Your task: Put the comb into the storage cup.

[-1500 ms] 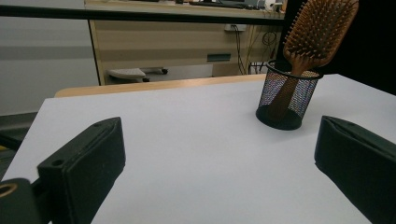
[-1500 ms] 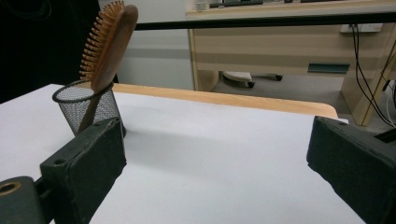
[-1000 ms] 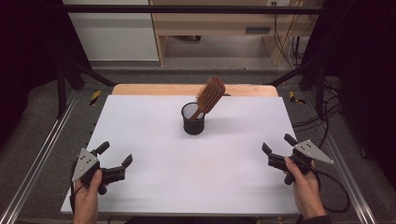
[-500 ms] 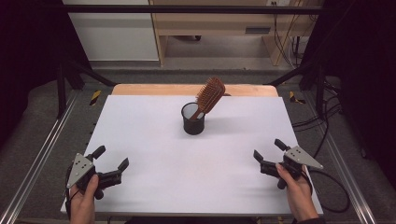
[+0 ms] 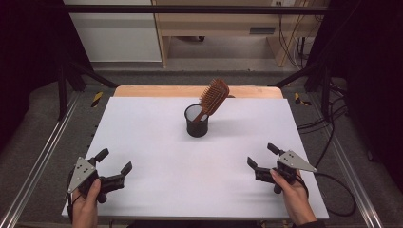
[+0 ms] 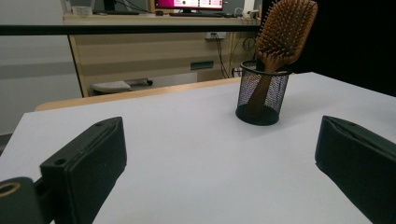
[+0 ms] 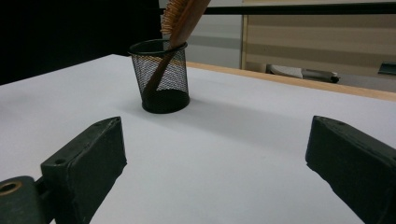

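— Both claws are released, nothing in them. The left gripper (image 5: 113, 166) and the right gripper (image 5: 263, 161) sit at the near edge of the white table (image 5: 157, 142), jaws spread wide and aimed inward.

— And the thing they'd go for?

— The wooden paddle hairbrush (image 5: 213, 98) stands handle-down in the small black wire-mesh cup (image 5: 196, 120), well ahead of both claws, roughly midway between them. It leans over the rim towards the right gripper's side.

— What worries you?

— That lean. The head is heavy and high, the cup looks light. I'd guess a pull at a slant, or a jaw nudging the rim, tips the cup or drags it along with the brush. One claw steadying the mesh would help.
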